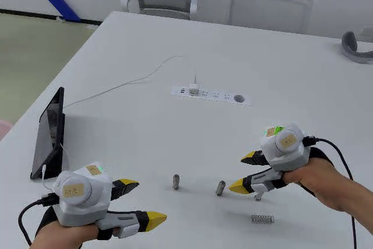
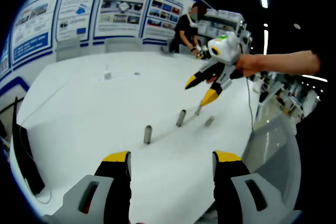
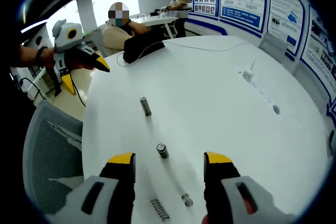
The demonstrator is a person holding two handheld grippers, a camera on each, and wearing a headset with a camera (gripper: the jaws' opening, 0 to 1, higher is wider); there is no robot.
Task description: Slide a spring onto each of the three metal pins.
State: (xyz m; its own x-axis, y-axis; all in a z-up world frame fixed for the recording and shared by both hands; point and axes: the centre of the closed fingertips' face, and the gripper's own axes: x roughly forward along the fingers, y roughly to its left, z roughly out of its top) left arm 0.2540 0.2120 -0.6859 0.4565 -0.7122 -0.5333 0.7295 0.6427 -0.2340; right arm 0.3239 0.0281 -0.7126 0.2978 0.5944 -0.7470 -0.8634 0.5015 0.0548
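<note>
left gripper [image 1: 148, 201] and right gripper [image 1: 239, 172] both gape empty; the right should nip the lower-right spring [image 1: 262, 218] sideways, leaving its bore clear.

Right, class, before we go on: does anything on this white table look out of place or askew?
One small coiled metal spring lies flat on the white table, near the right tongs, beside the short upright metal pins rather than on one. Nothing looks spilled or damaged.
</note>
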